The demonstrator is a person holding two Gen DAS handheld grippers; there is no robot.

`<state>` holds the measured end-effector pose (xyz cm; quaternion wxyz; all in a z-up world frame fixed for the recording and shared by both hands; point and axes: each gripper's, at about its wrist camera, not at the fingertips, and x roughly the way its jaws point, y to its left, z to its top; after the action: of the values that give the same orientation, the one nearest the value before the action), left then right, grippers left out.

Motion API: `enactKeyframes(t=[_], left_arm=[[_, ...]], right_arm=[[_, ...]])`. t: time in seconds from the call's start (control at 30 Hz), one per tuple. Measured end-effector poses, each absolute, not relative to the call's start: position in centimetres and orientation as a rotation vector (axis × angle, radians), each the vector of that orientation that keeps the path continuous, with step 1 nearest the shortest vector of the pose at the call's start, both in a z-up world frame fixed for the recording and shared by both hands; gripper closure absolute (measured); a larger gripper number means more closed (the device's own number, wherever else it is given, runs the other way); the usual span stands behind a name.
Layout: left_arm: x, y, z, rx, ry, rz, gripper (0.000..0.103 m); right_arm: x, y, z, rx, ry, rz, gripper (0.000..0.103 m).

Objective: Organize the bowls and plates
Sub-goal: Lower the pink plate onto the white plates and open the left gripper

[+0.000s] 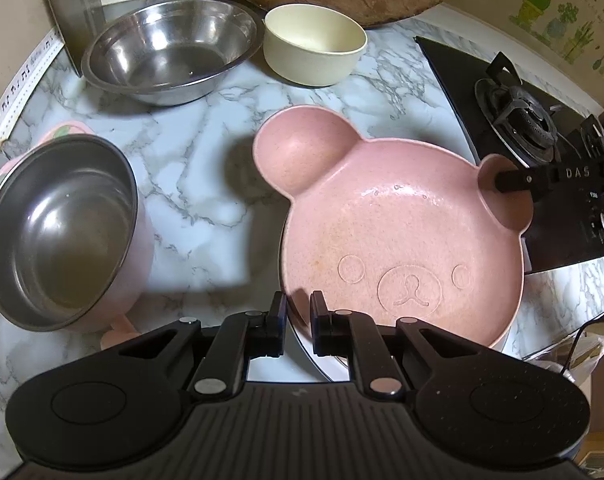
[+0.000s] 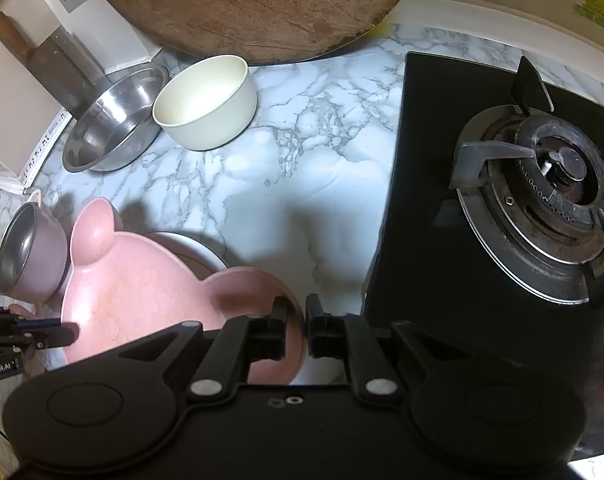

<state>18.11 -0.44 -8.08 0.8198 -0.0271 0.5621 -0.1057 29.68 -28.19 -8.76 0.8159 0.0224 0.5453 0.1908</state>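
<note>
Bear-shaped pink plate (image 1: 397,232) sits on a white plate (image 2: 190,246) on the marble counter (image 1: 206,168), between the pink-sided steel pot (image 1: 62,236) and the black gas hob (image 2: 481,208). Left gripper (image 1: 298,308) pinches the plate's near rim, jaws narrow with the rim between them. Right gripper (image 2: 296,316) clamps the rim of the ear lobe on the hob side, jaws likewise nearly together. Plate looks like stiff, light moulded fibre-plastic with a faintly speckled matte face; likely not slippery, unlikely to crack from a light pinch. Thin raised rim gives the best purchase; opposite-edge holds should keep it level. White plate underneath looks ceramic, so heavier and breakable if dragged along. Further back: cream bowl (image 1: 313,44) beside a wide steel bowl (image 1: 170,48), both upright and empty. Round wooden board (image 2: 254,4) leans behind them.
</note>
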Motion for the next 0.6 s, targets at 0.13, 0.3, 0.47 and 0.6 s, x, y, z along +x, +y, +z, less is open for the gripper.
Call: enactKeyframes(t=[0.13,0.3,0.47,0.6], left_arm=[[18.3,-0.5,-8.1,-0.052,1.204,-0.222,0.092],[18.4,-0.9,-8.0,-0.025,1.213,-0.223,0.092],[18.9,-1.2,-7.9,-0.016,1.226,-0.217,0.092],[18.6,-1.0,-8.0,-0.024,1.222,-0.219,0.092]], right_arm=[[30.1,-27.8,-8.7,0.034,1.155,0.405,0.091],[31.0,-27.3,-8.7,0.018,1.146,0.401,0.089],[31.6,-26.6,-8.9,-0.002,1.137,0.388,0.086],[31.4,-26.6,-8.9,0.003,1.131,0.386,0.083]])
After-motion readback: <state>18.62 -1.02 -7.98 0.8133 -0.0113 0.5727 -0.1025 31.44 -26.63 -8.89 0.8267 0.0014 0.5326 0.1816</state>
